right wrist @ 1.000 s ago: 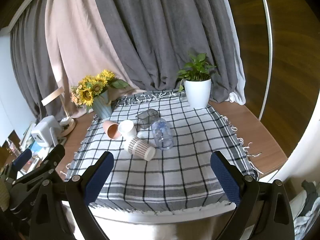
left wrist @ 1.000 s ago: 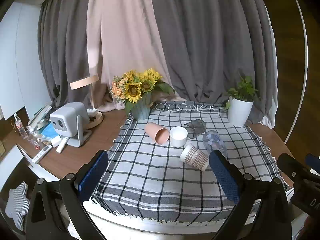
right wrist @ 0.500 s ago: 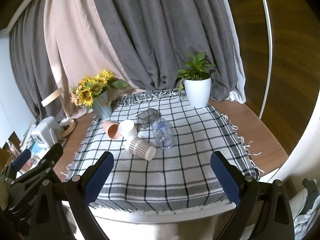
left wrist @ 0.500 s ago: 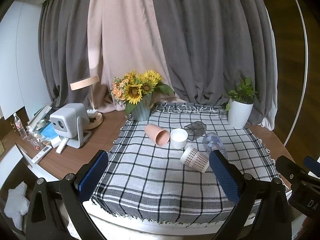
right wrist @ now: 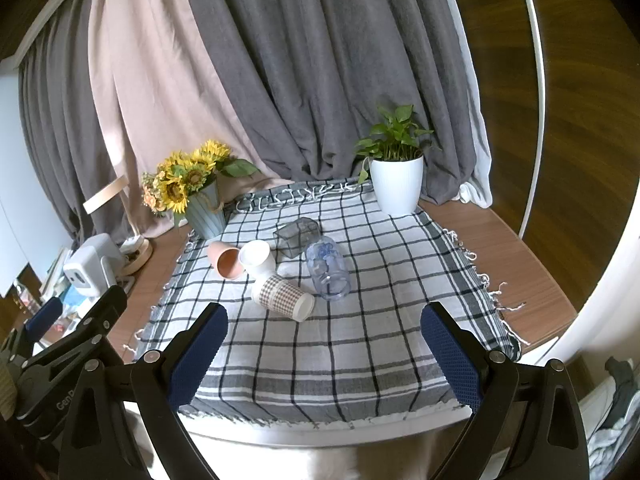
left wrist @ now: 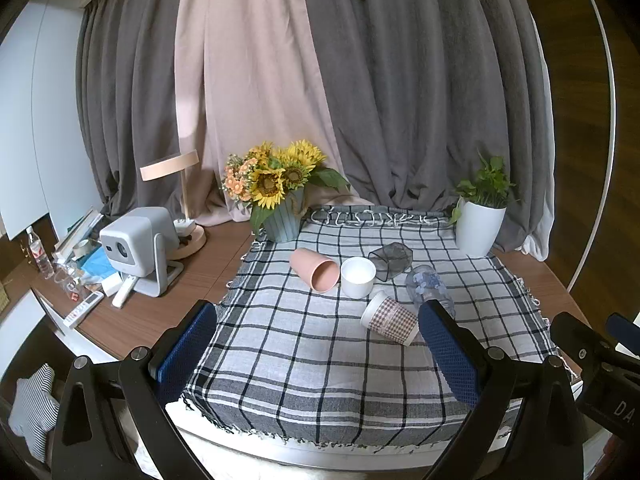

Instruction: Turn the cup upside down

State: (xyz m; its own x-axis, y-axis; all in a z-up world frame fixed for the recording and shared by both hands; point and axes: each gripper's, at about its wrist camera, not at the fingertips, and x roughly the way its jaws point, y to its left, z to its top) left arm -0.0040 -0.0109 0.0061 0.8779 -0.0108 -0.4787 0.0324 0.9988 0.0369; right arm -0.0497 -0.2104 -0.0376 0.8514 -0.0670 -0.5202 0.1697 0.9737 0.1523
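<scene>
left gripper point(left wrist: 316, 342) spread wide, holding nothing, at the near edge of the checked cloth point(left wrist: 300, 344). right gripper point(right wrist: 324, 338) likewise spread wide and empty, at the same near edge. five cups grouped near the middle of the cloth: white cup point(left wrist: 358, 277) upright, mouth up; pink cup point(left wrist: 314, 269) on its side just left of it; patterned paper cup point(left wrist: 389, 319) on its side in front; clear cup point(right wrist: 327, 267) and dark glass cup point(right wrist: 297, 236) also on their sides. sunflower vase point(left wrist: 282, 222) at the far left corner, potted plant point(left wrist: 478, 224) at the far right.
</scene>
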